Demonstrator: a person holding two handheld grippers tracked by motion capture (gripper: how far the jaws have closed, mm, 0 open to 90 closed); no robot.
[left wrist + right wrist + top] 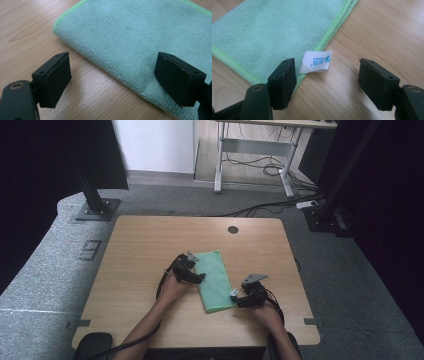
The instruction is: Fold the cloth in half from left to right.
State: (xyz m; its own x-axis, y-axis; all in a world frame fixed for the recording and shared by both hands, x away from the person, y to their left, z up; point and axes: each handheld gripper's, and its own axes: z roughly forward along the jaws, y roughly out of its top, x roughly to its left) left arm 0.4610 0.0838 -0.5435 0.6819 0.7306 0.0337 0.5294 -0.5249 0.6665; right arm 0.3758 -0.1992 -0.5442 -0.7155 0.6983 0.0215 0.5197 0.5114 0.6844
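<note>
Wooden table (140, 250) under folded green cloth (214, 279)

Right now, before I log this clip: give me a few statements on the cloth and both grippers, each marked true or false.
1. The green cloth lies folded flat on the table. True.
2. The left gripper is clamped shut on the cloth. False: its jaws stand open, one over bare wood, one over the cloth.
3. A white tag sticks out from the cloth's edge near the right gripper. True.
4. The right gripper holds the tag. False: its jaws are open, and the tag lies free between them.
</note>
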